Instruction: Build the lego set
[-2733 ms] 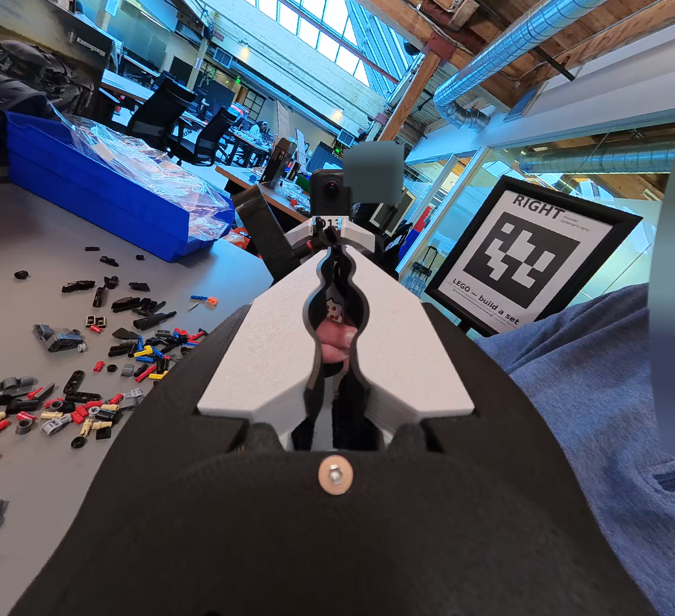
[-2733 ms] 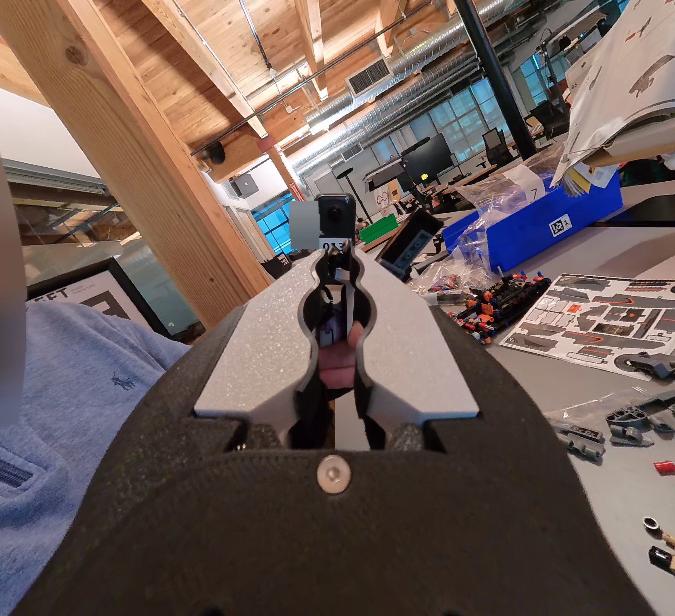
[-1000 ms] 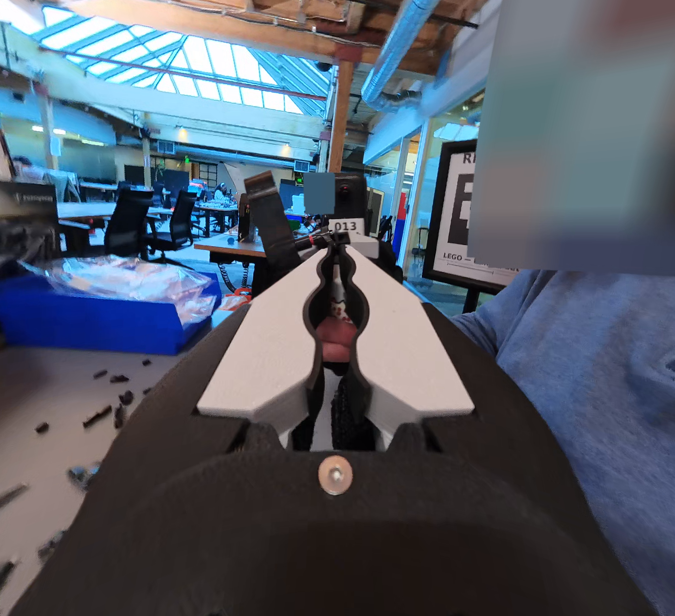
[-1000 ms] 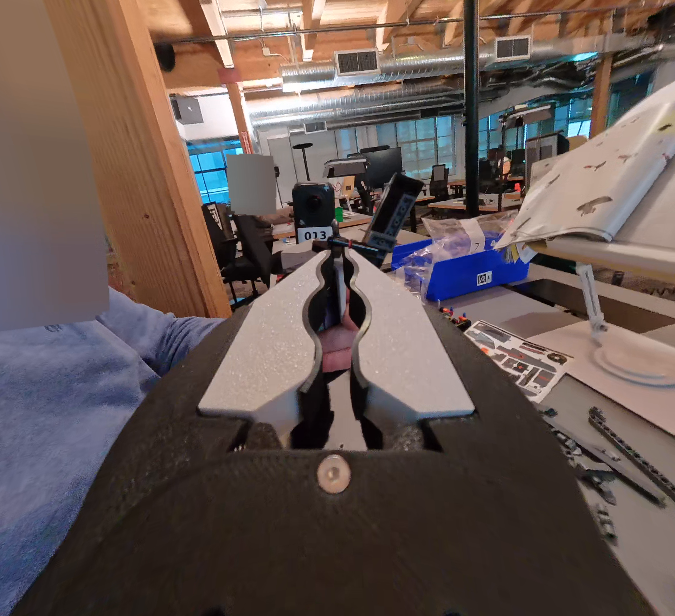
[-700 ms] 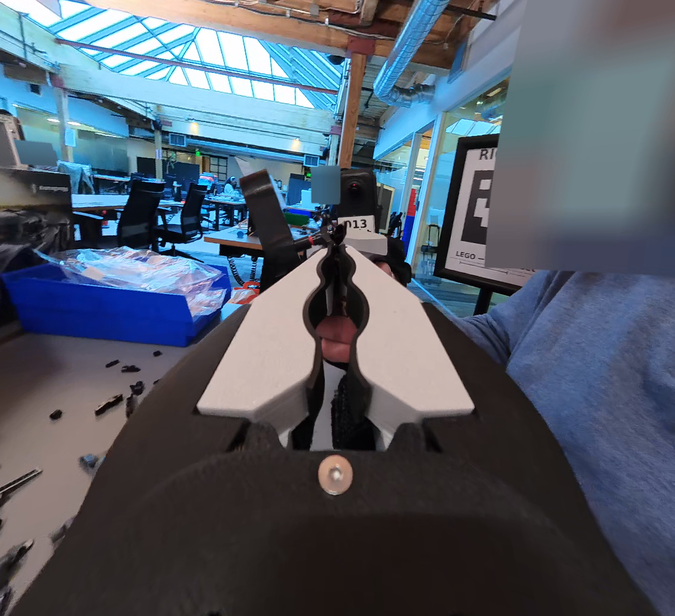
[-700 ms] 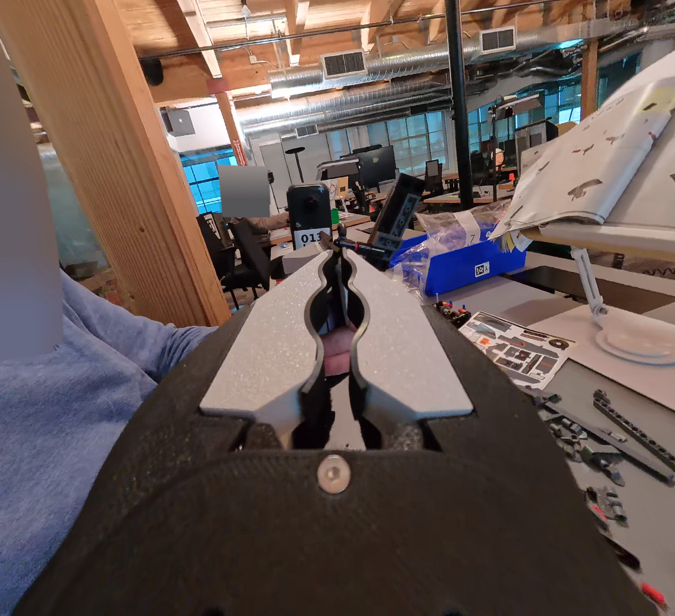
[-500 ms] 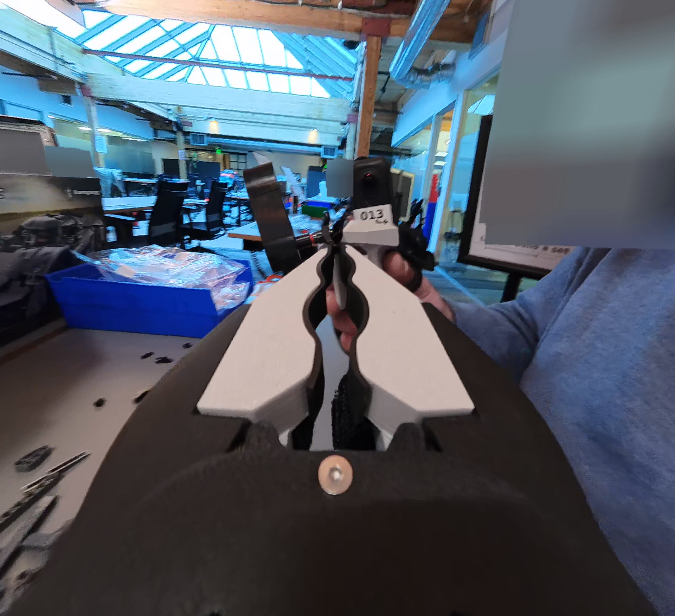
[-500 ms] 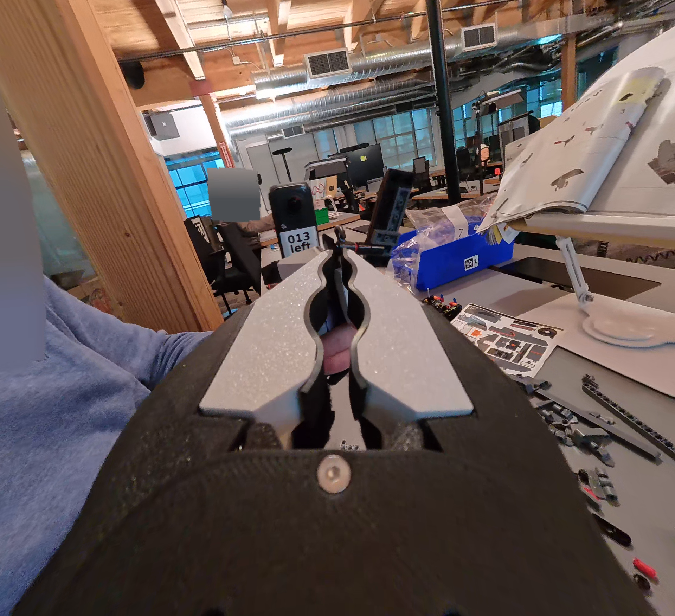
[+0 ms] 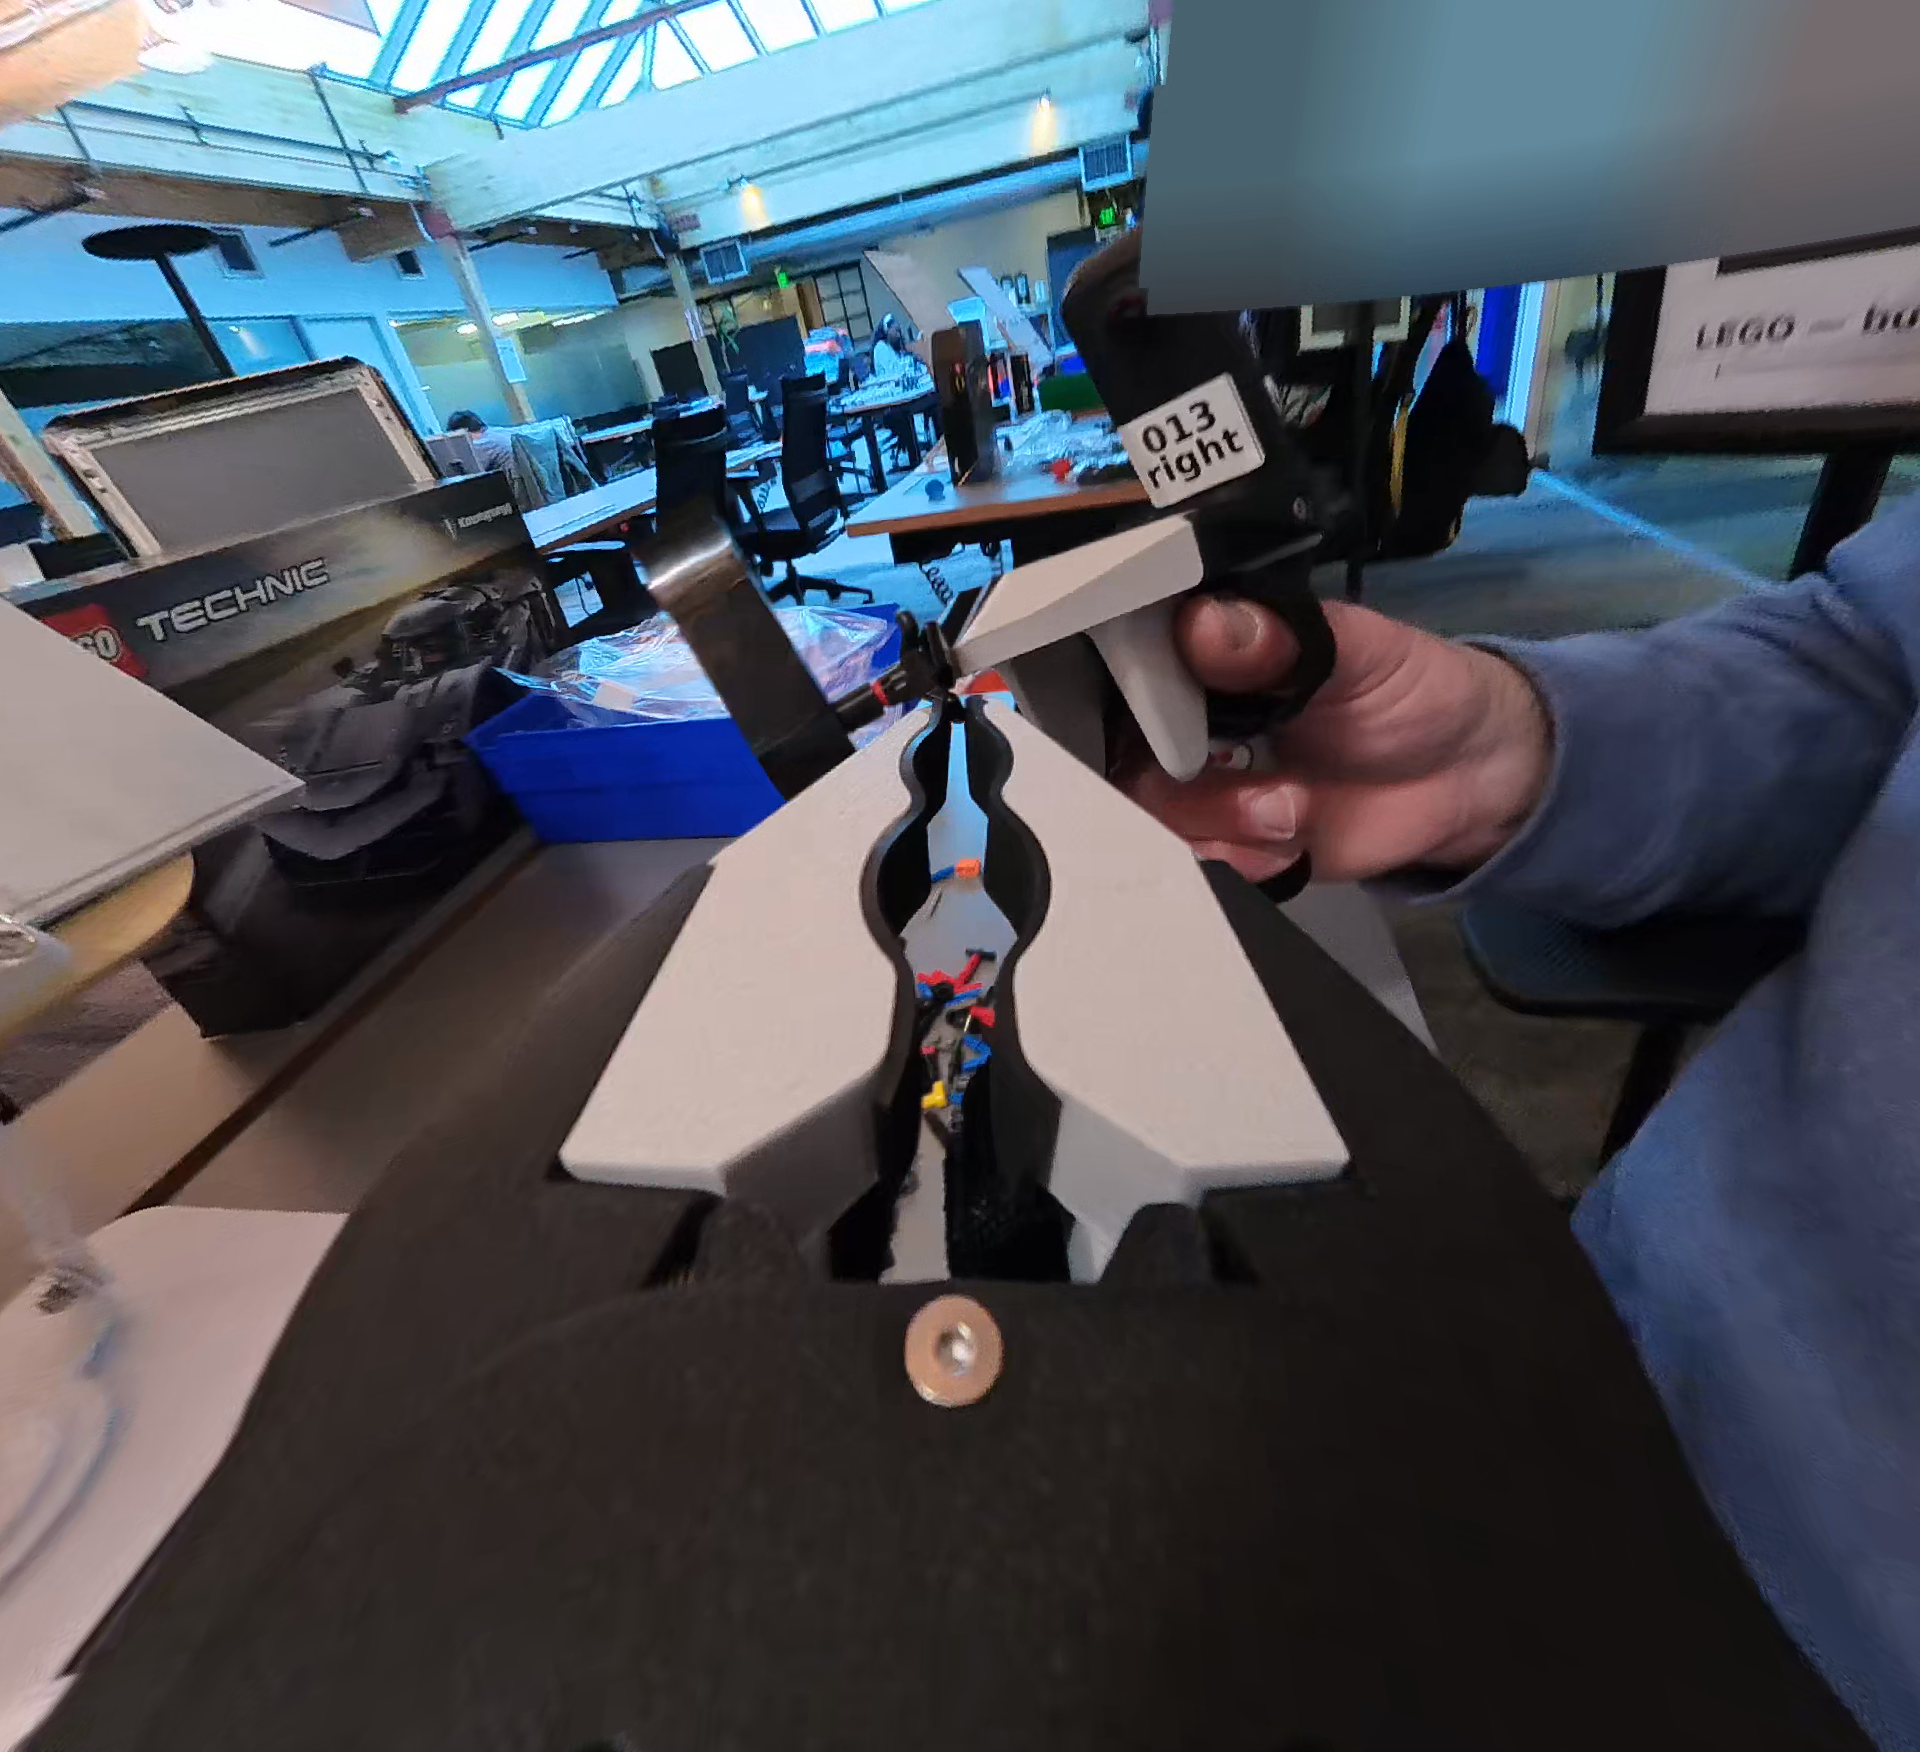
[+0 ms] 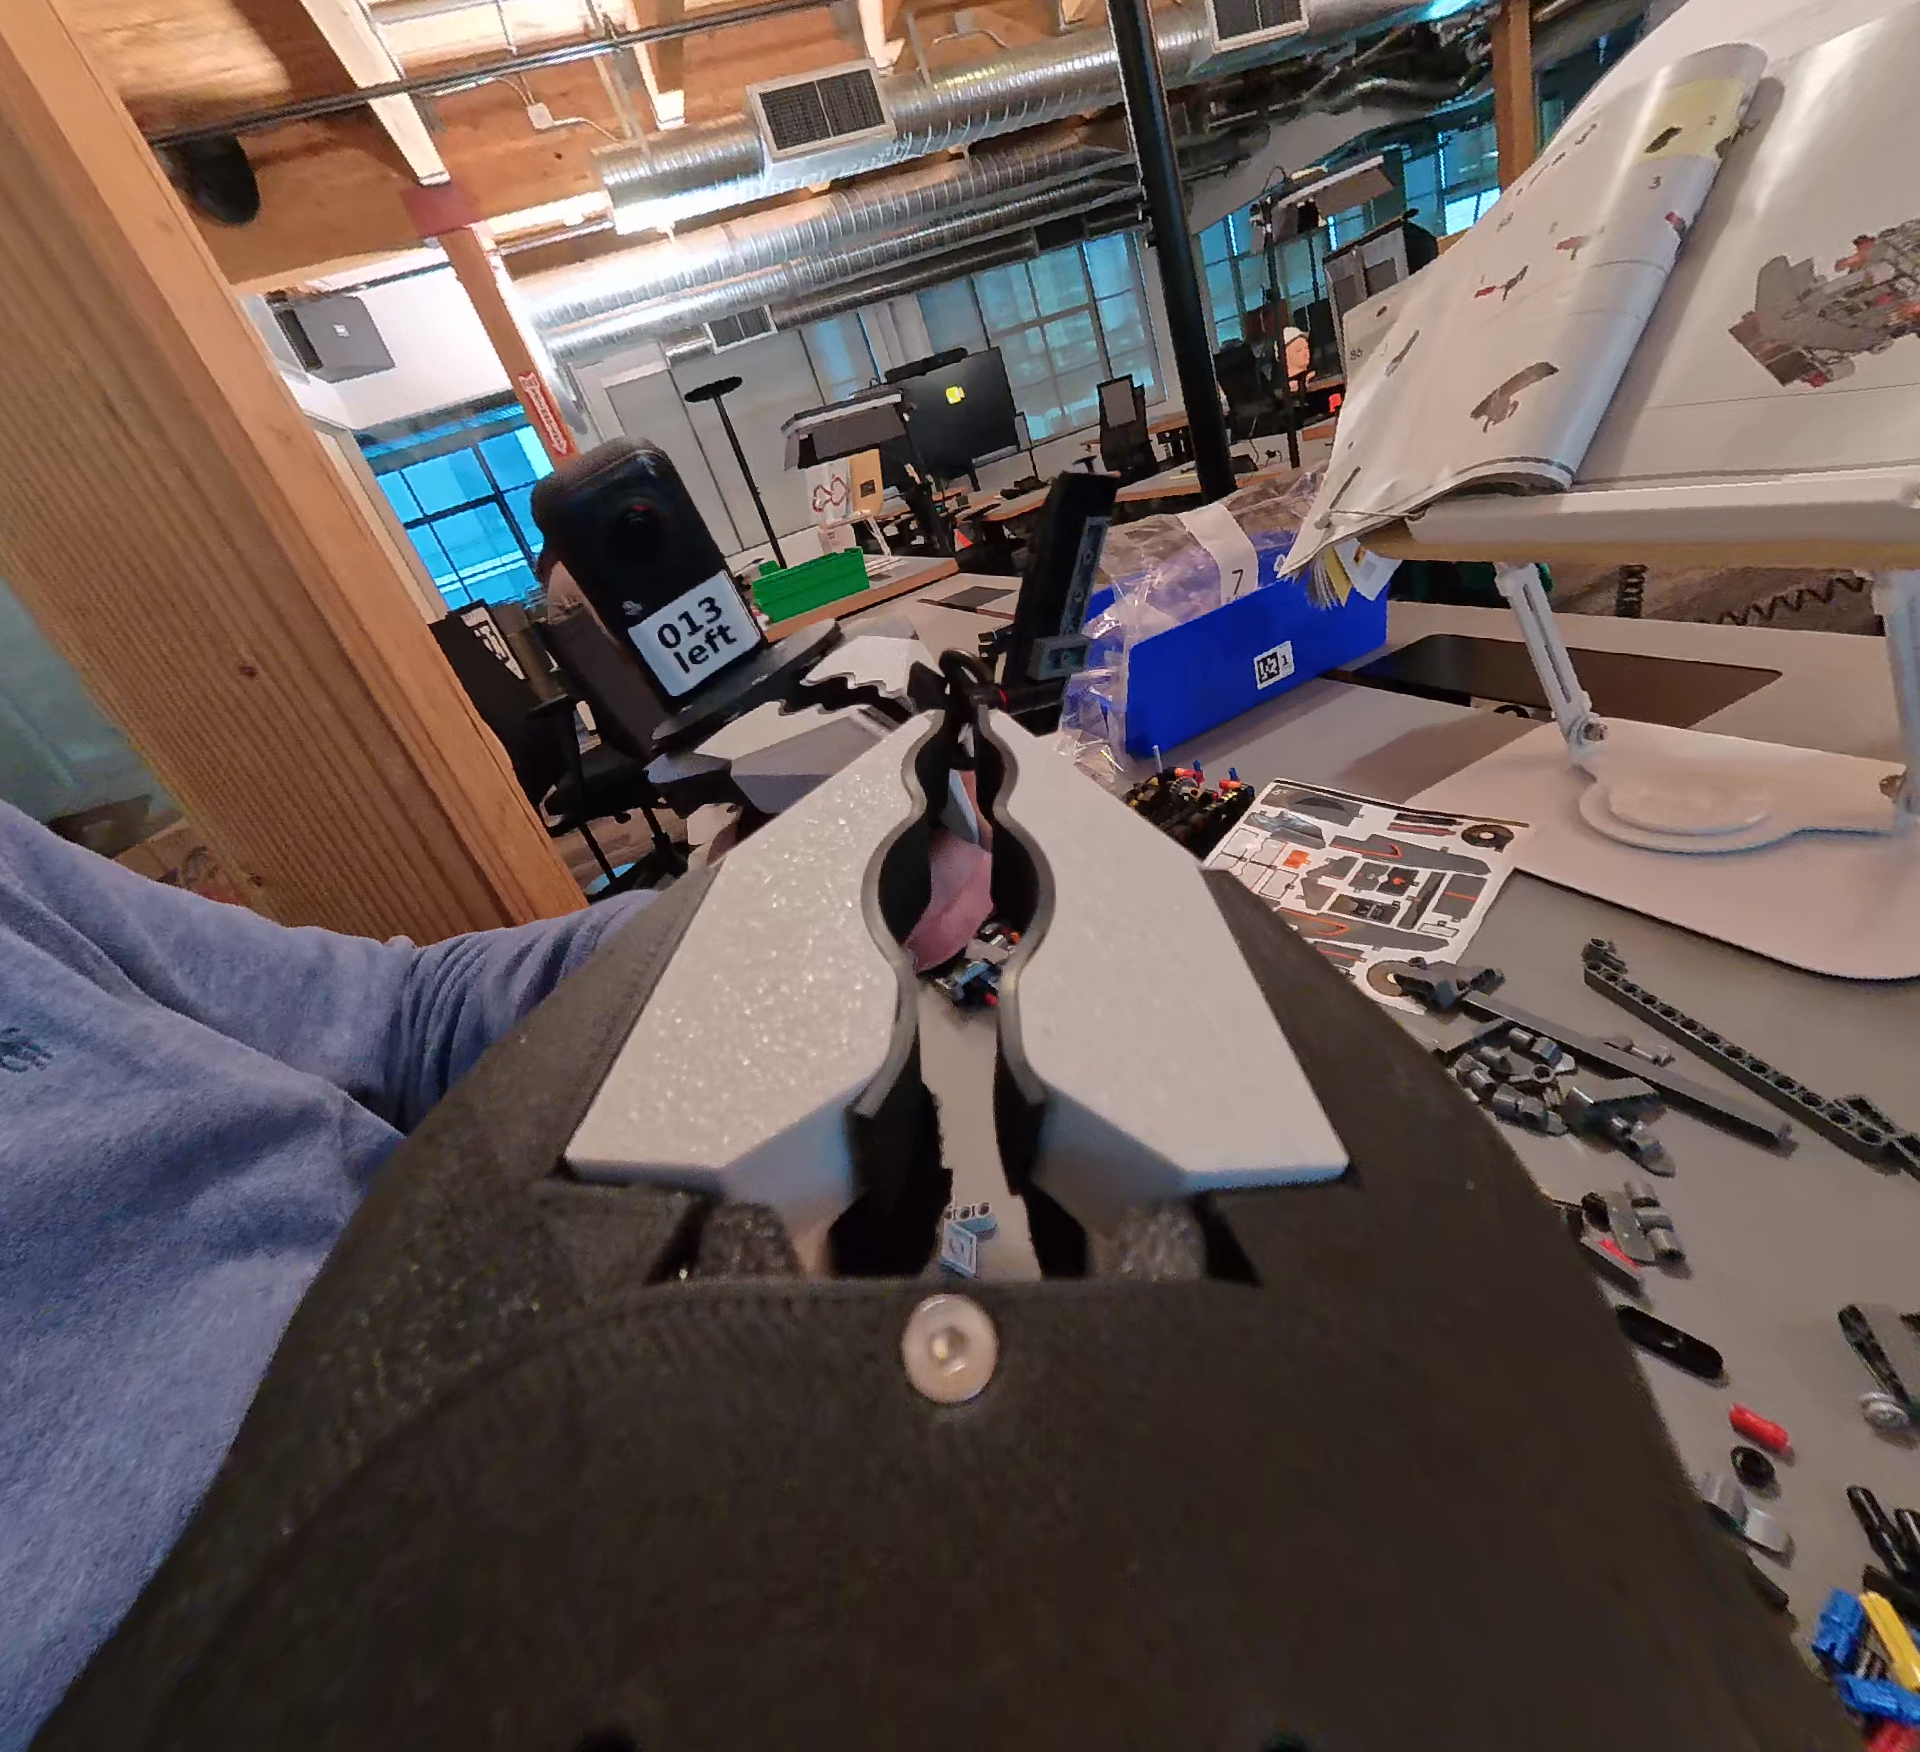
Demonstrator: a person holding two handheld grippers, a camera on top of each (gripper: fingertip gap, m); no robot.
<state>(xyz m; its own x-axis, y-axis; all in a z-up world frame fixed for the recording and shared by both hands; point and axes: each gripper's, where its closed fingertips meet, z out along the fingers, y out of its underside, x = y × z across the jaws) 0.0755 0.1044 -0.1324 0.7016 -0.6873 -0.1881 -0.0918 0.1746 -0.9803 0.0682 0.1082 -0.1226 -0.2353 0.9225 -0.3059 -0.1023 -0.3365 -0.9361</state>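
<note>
A black lego assembly is held in the air between my two grippers: a long black panel [image 9: 727, 653] with a red-ringed pin and a small black connector [image 9: 914, 663] at its lower end. It also shows in the right wrist view [image 10: 1070, 559]. My left gripper [image 9: 954, 713] is shut, its tips pinched on the connector. My right gripper [image 10: 961, 715] is shut on the same small black piece. In the left wrist view the right gripper [image 9: 961, 653] comes in from the right, held by a hand [image 9: 1371, 746]. The left gripper [image 10: 862, 674] shows just beyond my right tips.
Below are a grey table [image 10: 1299, 736], a blue bin of bags [image 10: 1226, 653], a sticker sheet [image 10: 1351, 861], an open instruction book [image 10: 1558, 300] on a white stand, and loose lego parts [image 10: 1558, 1079]. A lego box [image 9: 312, 622] stands at left. A wooden post [image 10: 208, 559] is close by. My left and right fingertips are right by each other.
Both grippers stayed tip to tip on the assembly but turned. The right gripper and its hand now come in from the side in the left view, not head-on. More of the table shows.
</note>
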